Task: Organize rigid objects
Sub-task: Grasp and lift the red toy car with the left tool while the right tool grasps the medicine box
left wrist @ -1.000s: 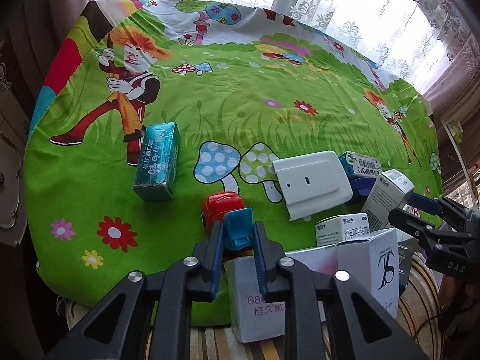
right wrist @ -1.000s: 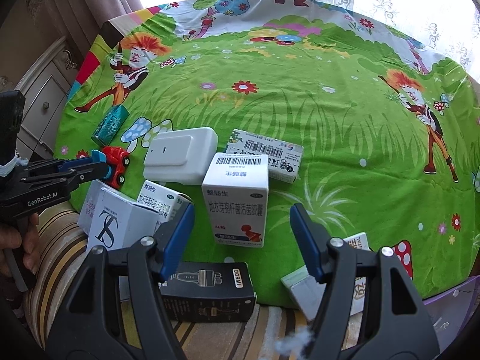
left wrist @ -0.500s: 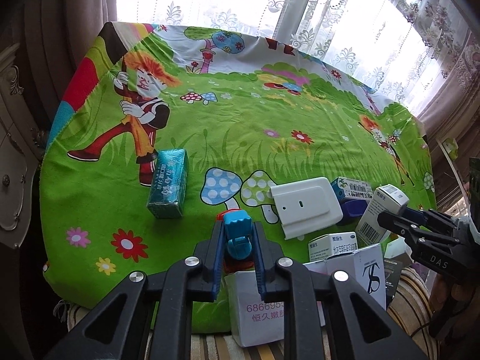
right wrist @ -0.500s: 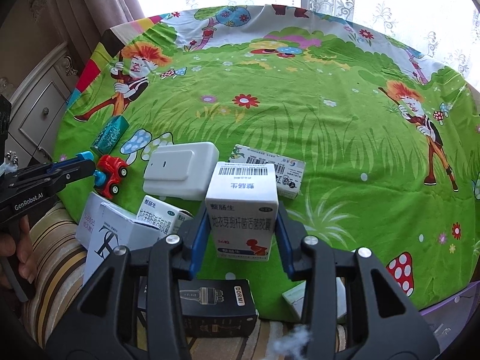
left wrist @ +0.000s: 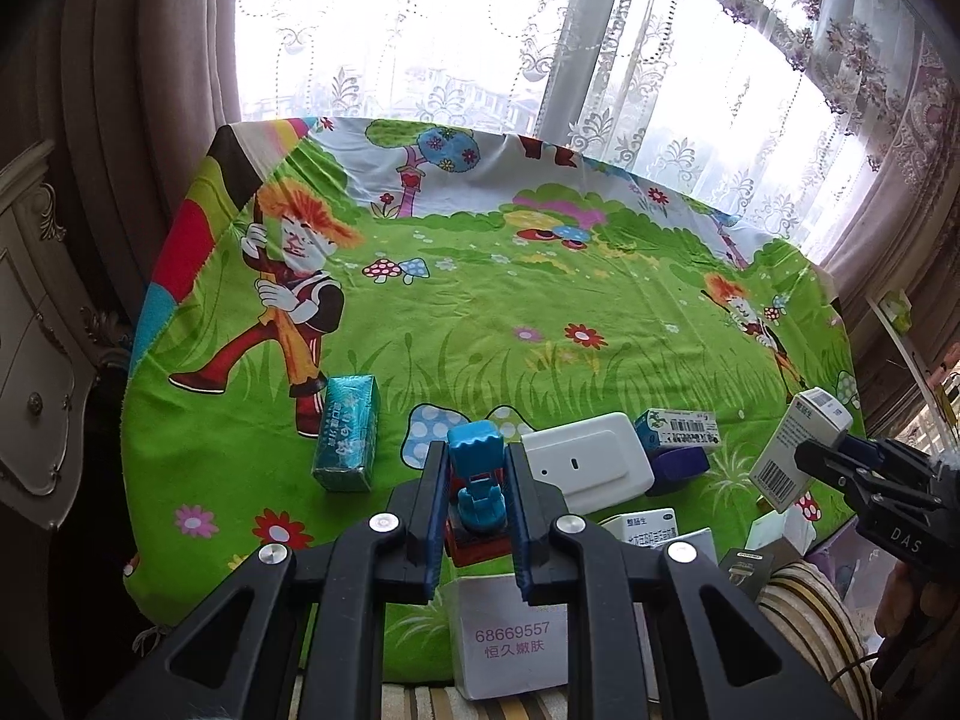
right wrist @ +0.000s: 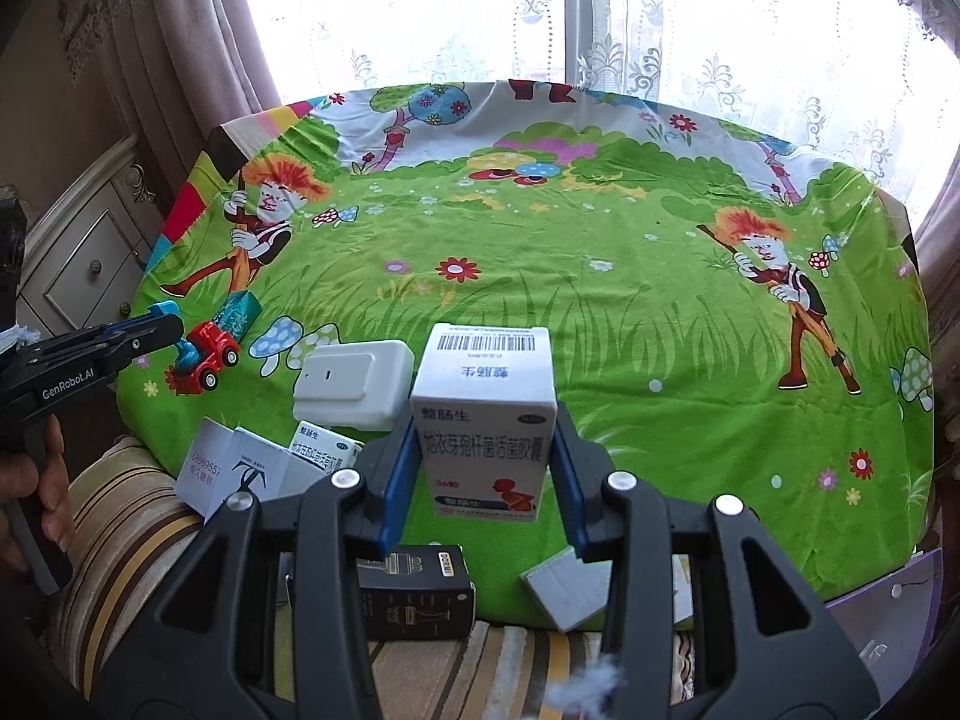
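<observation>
My left gripper (left wrist: 477,461) is shut on a red and blue toy truck (left wrist: 480,489), held just above the near edge of the green cartoon tablecloth (left wrist: 540,312). The right wrist view shows that truck (right wrist: 203,351) hanging tilted from the left gripper (right wrist: 171,327) at the left. My right gripper (right wrist: 485,438) is shut on an upright white medicine box (right wrist: 483,396) with a barcode on top, and both blue pads press its sides. In the left wrist view that box (left wrist: 795,450) is raised off the cloth at the far right.
On the cloth lie a teal box (left wrist: 348,432), a white plastic case (left wrist: 585,468) and a small green-white carton (left wrist: 678,426). White cartons (left wrist: 510,642), a black box (right wrist: 414,594) and a grey box (right wrist: 564,591) crowd the near edge over a striped cushion (right wrist: 120,540). A cabinet (right wrist: 84,258) stands left.
The right jaws closed onto the white medicine box and lifted it off the cloth. The left gripper rose with the toy truck, which had been standing on the cloth.
</observation>
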`<act>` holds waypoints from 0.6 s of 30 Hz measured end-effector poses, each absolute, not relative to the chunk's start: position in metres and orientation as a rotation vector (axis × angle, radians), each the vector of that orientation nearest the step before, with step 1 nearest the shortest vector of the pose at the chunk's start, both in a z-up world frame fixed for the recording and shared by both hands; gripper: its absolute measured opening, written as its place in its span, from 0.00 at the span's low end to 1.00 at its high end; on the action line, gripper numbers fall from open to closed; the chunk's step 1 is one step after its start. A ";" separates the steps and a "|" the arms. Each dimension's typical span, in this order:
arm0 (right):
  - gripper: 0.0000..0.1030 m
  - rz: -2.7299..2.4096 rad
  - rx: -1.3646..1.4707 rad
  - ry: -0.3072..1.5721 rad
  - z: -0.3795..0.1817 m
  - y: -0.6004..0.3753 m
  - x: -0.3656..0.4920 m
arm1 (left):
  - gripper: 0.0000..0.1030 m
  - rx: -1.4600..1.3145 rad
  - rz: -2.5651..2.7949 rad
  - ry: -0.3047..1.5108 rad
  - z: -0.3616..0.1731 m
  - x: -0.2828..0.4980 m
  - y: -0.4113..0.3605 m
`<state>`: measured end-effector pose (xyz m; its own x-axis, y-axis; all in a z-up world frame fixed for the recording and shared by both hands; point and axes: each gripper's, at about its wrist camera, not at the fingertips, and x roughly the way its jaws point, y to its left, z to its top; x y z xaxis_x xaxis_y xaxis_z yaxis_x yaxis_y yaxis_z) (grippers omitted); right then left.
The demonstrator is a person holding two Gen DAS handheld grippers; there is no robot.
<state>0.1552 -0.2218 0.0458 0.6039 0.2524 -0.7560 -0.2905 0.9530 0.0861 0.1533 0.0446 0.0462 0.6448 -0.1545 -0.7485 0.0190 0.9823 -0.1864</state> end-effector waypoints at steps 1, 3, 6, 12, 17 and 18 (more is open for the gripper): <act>0.43 0.311 -0.044 0.863 0.048 -0.224 0.153 | 0.18 -0.166 -0.105 0.859 0.050 0.152 0.042; 0.43 0.306 -0.031 0.856 0.053 -0.230 0.147 | 0.18 -0.159 -0.119 0.845 0.057 0.149 0.036; 0.43 0.299 -0.016 0.848 0.057 -0.240 0.138 | 0.18 -0.144 -0.147 0.832 0.067 0.143 0.024; 0.43 0.267 0.018 0.841 0.064 -0.270 0.114 | 0.18 -0.112 -0.226 0.819 0.082 0.128 -0.008; 0.43 0.221 0.039 0.837 0.068 -0.302 0.092 | 0.18 -0.093 -0.300 0.814 0.091 0.115 -0.043; 0.43 0.209 0.043 0.838 0.068 -0.309 0.087 | 0.18 -0.088 -0.316 0.817 0.091 0.112 -0.050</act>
<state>0.0870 -0.3093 0.0682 0.6498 0.2010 -0.7331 -0.1669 0.9786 0.1204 0.1120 -0.0503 0.0911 0.6408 -0.3104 -0.7021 0.2432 0.9496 -0.1979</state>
